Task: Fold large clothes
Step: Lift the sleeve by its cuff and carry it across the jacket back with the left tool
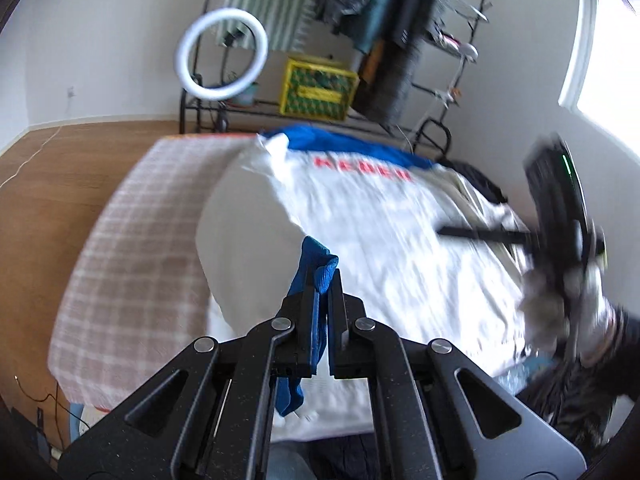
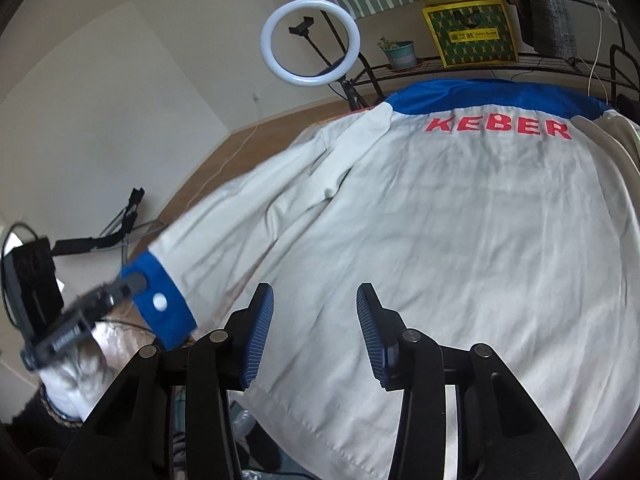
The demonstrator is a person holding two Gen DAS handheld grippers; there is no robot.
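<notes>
Item: large cream-white cotton jacket (image 2: 460,232) with blue yoke and red "KEBER" lettering, spread back-up over pink-and-white checked bed cover (image 1: 132,240).
Orientation: long axis hem to collar; collar end toward white ring light (image 2: 310,42), hem nearest right gripper (image 2: 315,332).
Progress, as judged: early. Body lying flat and unfolded; left sleeve lifted off the body side by blue snap-button cuff (image 2: 160,304), apparently mid-fold across the back. Remaining: second sleeve, then body folds.
Left gripper (image 1: 320,280): closed tight, blue cuff fabric pinched between jaws.
Right gripper: jaws wide apart, nothing held, poised above jacket near hem.
</notes>
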